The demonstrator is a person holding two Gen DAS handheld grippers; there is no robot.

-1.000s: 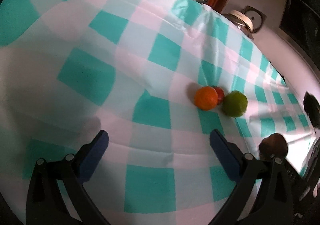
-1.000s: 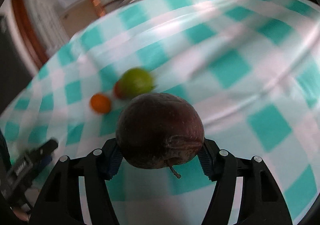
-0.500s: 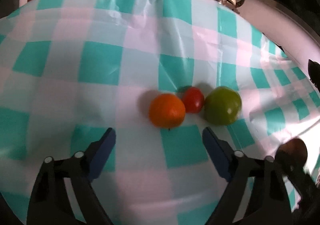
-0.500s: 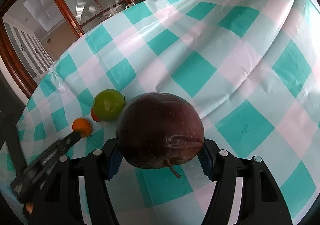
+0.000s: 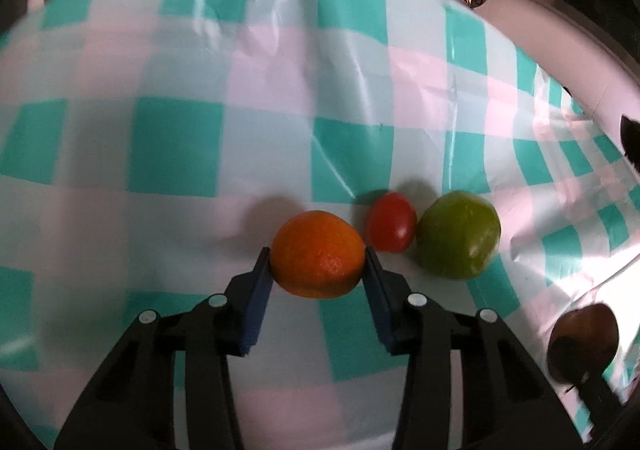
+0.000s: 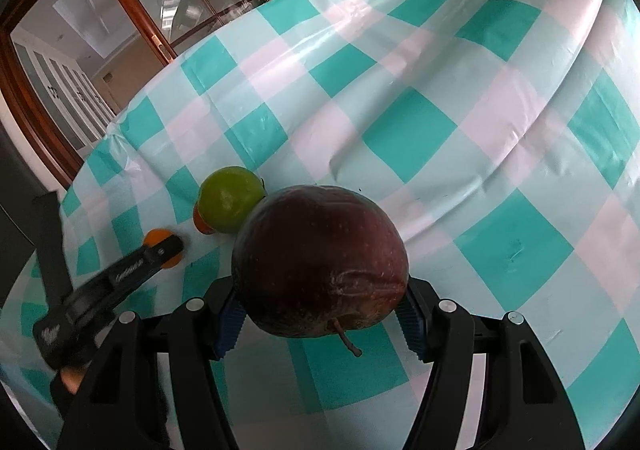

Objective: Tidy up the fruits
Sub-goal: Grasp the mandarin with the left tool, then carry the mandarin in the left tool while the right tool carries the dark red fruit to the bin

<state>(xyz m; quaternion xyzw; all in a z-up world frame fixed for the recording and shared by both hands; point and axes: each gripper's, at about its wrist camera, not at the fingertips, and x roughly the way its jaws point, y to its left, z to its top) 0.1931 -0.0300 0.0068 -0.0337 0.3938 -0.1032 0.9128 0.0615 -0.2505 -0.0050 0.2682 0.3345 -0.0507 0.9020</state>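
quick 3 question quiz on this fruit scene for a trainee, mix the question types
1. True or false: the left gripper is closed on the orange.
2. Which fruit does the right gripper hold? A) green fruit B) dark red apple C) tomato
3. Fill in: on the checked cloth, the small red tomato lies between the orange and the ____.

Key
1. True: both pads press the orange's sides.
2. B: the dark red apple sits clamped between the fingers, stem toward the camera.
3. green fruit, to the tomato's right in the left wrist view.
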